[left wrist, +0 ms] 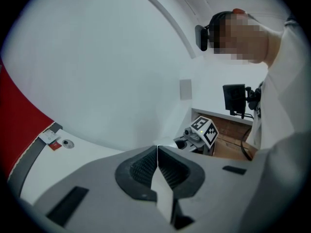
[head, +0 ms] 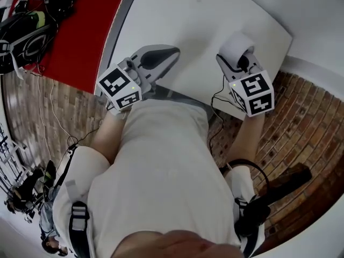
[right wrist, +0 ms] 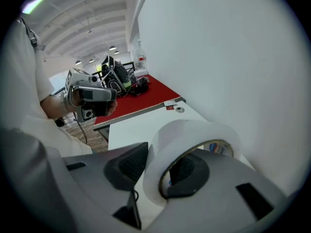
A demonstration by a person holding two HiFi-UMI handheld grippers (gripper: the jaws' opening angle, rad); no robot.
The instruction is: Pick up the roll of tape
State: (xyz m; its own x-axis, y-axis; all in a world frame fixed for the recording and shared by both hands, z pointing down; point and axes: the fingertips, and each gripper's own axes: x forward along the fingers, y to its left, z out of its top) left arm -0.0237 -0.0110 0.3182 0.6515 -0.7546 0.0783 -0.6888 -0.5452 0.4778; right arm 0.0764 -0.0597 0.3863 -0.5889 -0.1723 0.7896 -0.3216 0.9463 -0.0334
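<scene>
A white roll of tape (right wrist: 187,137) stands lifted above the white table (right wrist: 133,127), with my right gripper (right wrist: 160,171) shut on its wall: one jaw passes through the core, the other presses the outside. In the head view the roll of tape (head: 235,46) sits at the tip of the right gripper (head: 239,55), over the table's (head: 215,15) near right part. My left gripper (left wrist: 157,166) is shut with nothing between its jaws. It hangs in the air at the table's near left edge, and the left gripper (head: 156,58) is apart from the roll.
A red mat (head: 80,20) with bags and gear (head: 27,26) lies left of the table. Brick-patterned floor (head: 301,133) runs under the person. A small card and a round piece (right wrist: 174,107) lie at the table's far corner. A white wall (right wrist: 228,57) rises beside the table.
</scene>
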